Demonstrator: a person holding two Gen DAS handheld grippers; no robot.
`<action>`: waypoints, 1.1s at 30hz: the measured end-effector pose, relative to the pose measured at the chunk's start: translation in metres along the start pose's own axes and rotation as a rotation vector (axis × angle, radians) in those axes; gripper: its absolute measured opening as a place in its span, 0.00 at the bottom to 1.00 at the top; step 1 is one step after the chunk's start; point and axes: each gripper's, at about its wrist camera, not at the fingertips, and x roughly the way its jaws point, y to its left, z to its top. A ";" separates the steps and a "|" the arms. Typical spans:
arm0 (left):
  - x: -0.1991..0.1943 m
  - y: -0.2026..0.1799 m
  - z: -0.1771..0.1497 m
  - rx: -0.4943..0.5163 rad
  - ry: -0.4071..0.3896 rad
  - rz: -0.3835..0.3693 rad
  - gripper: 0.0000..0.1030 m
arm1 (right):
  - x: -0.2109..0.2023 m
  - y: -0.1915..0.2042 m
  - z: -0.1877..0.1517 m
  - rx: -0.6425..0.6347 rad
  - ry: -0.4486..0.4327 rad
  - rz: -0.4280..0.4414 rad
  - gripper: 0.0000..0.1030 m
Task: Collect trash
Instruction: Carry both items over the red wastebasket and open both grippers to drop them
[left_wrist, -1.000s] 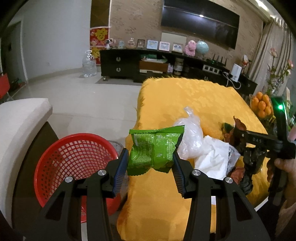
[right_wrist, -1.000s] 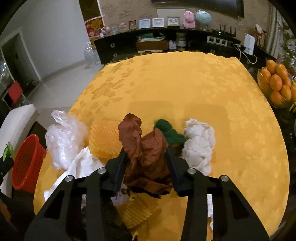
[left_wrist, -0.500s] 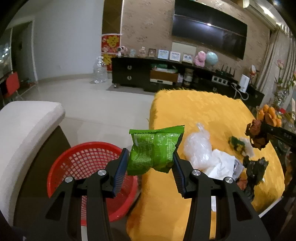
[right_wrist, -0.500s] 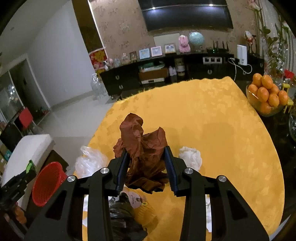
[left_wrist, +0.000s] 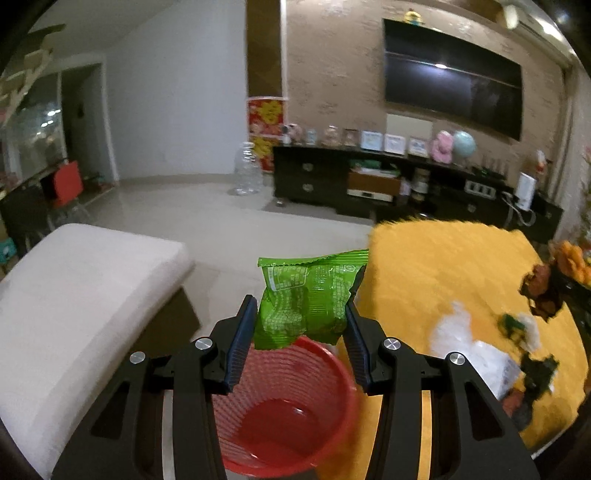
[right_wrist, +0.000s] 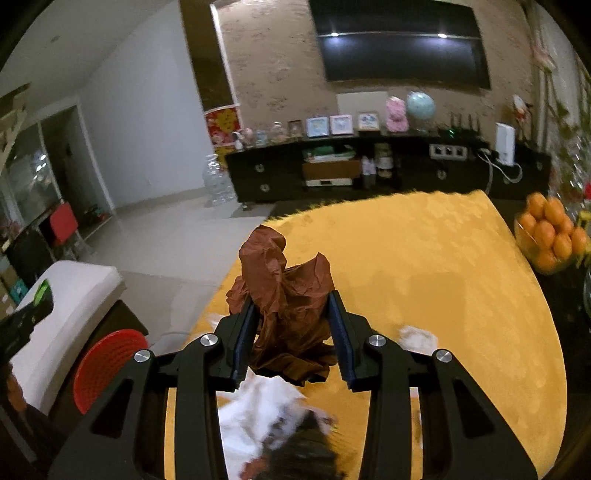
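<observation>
**Beside the yellow desk, both grippers carry trash**

On the right of the left wrist view spreads the desk (left_wrist: 443, 266) under its yellow cloth, and to its left stands a white cushioned seat (left_wrist: 81, 295). Between them, on the floor, sits the red basket (left_wrist: 288, 402), its mesh wall and bare bottom showing directly below the left gripper (left_wrist: 301, 321). That gripper's fingers (left_wrist: 242, 332) are clenched on a green snack bag (left_wrist: 306, 299), which hangs in the air above the basket's rim.

In the right wrist view the right gripper (right_wrist: 291, 325) hovers over the near part of the desk, its fingers (right_wrist: 338, 328) grasping a crumpled brown paper (right_wrist: 288, 295). Below it lie white wrappers (right_wrist: 258, 413) and something dark, too blurred to name. A bowl of oranges (right_wrist: 550, 236) stands at the desk's right edge, well apart from the trash.
</observation>
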 end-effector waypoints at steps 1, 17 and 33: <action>0.002 0.006 0.001 -0.012 0.001 0.009 0.43 | 0.001 0.005 0.002 -0.010 -0.002 0.007 0.36; 0.053 0.067 -0.016 -0.160 0.165 0.107 0.43 | 0.067 0.144 0.018 -0.221 0.117 0.306 0.36; 0.092 0.069 -0.059 -0.087 0.384 0.133 0.43 | 0.115 0.220 -0.052 -0.318 0.361 0.424 0.38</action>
